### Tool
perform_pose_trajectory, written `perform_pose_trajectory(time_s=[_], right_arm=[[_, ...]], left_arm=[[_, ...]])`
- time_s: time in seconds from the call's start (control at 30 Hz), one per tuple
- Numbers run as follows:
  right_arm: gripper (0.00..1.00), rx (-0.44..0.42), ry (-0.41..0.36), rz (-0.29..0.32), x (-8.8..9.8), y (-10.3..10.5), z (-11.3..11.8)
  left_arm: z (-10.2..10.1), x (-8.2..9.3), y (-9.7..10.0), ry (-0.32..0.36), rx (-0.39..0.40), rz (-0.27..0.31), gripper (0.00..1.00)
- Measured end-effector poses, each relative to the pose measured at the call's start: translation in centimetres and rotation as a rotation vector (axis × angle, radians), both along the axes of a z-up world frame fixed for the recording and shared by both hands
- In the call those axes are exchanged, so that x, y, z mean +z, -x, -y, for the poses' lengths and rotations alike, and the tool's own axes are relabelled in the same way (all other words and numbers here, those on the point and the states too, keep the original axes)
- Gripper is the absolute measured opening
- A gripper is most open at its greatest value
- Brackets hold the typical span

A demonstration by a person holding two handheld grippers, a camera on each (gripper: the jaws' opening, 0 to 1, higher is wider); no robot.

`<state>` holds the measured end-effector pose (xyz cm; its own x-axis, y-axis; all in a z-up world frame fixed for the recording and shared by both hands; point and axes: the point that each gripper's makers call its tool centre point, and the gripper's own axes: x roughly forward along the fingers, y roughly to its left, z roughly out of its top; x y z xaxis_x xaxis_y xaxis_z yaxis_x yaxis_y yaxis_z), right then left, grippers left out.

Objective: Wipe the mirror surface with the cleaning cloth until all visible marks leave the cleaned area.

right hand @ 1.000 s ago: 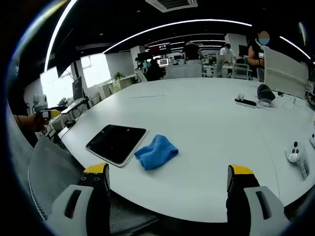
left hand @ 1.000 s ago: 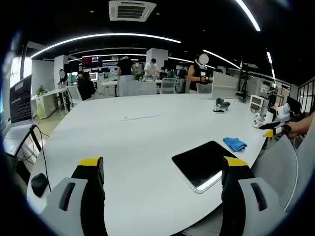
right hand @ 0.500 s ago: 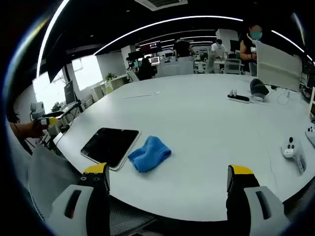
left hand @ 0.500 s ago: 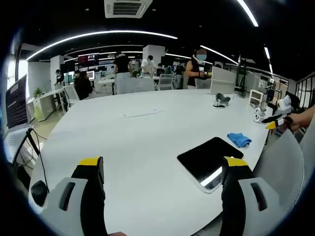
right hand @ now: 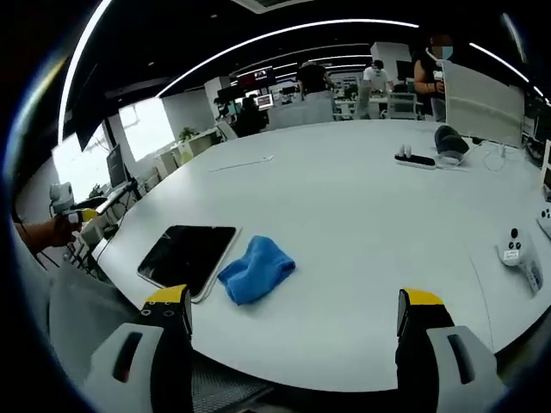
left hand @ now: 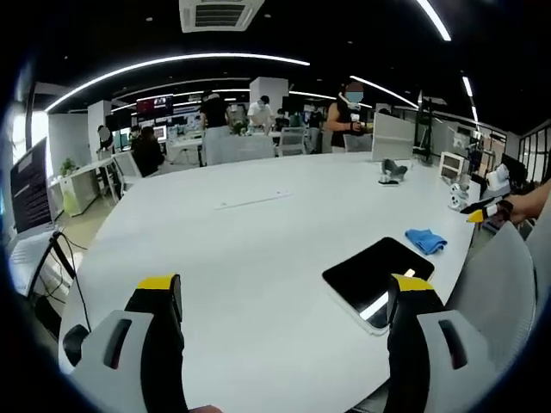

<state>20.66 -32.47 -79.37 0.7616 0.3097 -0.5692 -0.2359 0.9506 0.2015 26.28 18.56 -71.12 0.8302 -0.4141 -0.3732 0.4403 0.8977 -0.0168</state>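
While both hand-held grippers hover off the near rim of the table (right hand: 362,249) with nothing taken up, best to treat the step in hand as fetching the cleaning cloth (right hand: 256,269). Right hand-held gripper (right hand: 293,323): jaws spread wide, empty. Left hand-held gripper (left hand: 284,310): jaws likewise wide, empty.

To do the pick well:
- Bring the right hand-held gripper forward and a little toward its left jaw, since the crumpled blue cloth sits ahead of that side, not centred between the jaws.
- Come down over the raised fold at the middle, not the thin edge, so the pinch catches enough fabric.
- Close without dragging the cloth against the mirror (right hand: 187,256), a dark slab lying flat just beside it, close to the table rim and likely easy to nudge off.
- Keep both cloth and mirror in sight during the approach.

Relative positions: in the right gripper view, cloth near, mirror just beyond its left side. In the left gripper view, mirror (left hand: 376,270) close ahead of the right jaw, cloth (left hand: 425,240) just past its far corner.
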Motion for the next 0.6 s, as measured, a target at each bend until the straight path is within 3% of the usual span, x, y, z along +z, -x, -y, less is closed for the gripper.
perform_pose_trajectory(time_s=[0.27,0.6], right_arm=[[0.98,0.018,0.016,-0.026,-0.7,0.5,0.3],[0.98,0.024,0.005,0.027,1.1,-1.2,-0.5]], left_arm=[[-0.2,-0.2,0.1,0.005,0.011,-0.001,0.99],[0.0,-0.3,0.2,0.000,-0.003,-0.018,0.99]])
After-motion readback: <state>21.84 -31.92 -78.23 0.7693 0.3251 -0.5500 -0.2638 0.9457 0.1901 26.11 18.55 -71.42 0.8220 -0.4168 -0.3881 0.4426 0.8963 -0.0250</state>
